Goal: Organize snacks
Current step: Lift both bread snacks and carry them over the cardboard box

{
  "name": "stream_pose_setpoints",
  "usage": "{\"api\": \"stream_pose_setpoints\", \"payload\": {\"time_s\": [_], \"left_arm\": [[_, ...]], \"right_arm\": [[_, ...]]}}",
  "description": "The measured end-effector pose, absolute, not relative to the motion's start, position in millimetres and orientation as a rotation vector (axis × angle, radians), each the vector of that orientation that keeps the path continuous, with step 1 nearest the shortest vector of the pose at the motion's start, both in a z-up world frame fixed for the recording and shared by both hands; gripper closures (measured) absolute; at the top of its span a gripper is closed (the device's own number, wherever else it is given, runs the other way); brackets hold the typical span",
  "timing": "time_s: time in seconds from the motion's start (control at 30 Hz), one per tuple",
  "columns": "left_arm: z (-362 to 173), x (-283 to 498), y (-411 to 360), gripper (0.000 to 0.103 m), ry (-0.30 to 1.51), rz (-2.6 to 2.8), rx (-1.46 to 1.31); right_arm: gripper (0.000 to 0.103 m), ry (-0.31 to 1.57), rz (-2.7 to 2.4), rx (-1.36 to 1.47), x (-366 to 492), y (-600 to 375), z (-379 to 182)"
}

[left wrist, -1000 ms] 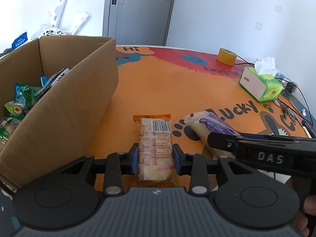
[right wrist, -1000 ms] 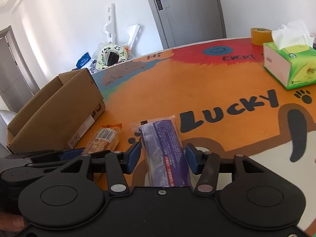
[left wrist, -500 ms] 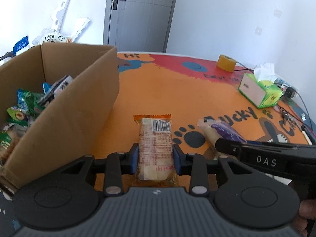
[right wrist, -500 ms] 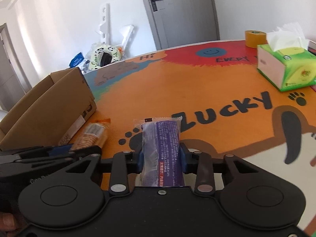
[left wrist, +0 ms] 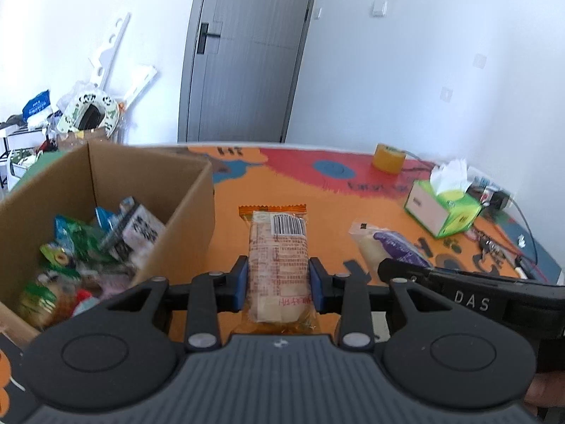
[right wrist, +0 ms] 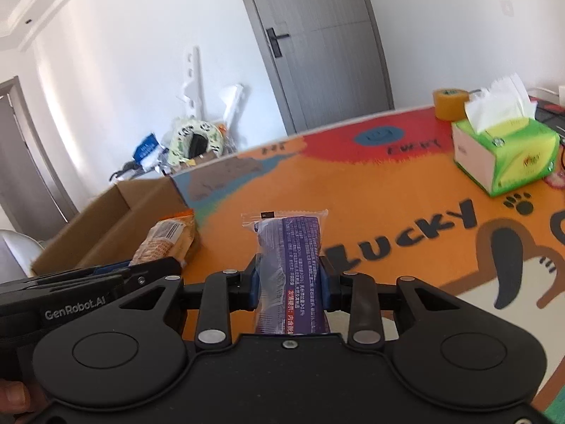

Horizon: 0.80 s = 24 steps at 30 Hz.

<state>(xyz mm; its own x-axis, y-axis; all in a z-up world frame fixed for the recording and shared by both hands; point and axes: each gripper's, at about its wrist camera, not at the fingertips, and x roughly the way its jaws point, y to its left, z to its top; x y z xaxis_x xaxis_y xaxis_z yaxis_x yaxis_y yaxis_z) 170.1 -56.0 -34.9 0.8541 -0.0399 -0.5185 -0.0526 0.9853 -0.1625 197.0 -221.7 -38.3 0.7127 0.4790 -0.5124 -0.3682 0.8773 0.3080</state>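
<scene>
Left wrist view: the left gripper [left wrist: 278, 284] clamps its blue pads against both long sides of an orange-edged snack packet [left wrist: 277, 261], a crinkled clear film wrapper with a printed barcode, held lengthwise above the table mat [left wrist: 317, 208]. To its left stands an open corrugated cardboard box [left wrist: 183, 212] containing a loose heap of glossy snack bags [left wrist: 88, 247]. At right, the black arm of the right gripper [left wrist: 469, 298] crosses the frame. Right wrist view: the right gripper [right wrist: 289, 282] has just closed and now grips a purple snack packet [right wrist: 289, 247], a rectangular film pillow pack with serrated end seals, raised off the mat. Farther off sit a green tissue box [right wrist: 508, 152] with soft white tissue protruding and a yellow tape roll [right wrist: 450, 104].
</scene>
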Motion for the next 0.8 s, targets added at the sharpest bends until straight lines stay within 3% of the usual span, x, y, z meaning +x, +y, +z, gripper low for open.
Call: {"api": "stream_pose_setpoints", "payload": {"time_s": [0.8], "left_arm": [[17.0, 137.0, 13.8, 0.069, 0.412, 0.088, -0.219]], "right_arm": [[0.071, 0.497, 0.558, 0.191, 188.2, -165.3, 7.1]]}}
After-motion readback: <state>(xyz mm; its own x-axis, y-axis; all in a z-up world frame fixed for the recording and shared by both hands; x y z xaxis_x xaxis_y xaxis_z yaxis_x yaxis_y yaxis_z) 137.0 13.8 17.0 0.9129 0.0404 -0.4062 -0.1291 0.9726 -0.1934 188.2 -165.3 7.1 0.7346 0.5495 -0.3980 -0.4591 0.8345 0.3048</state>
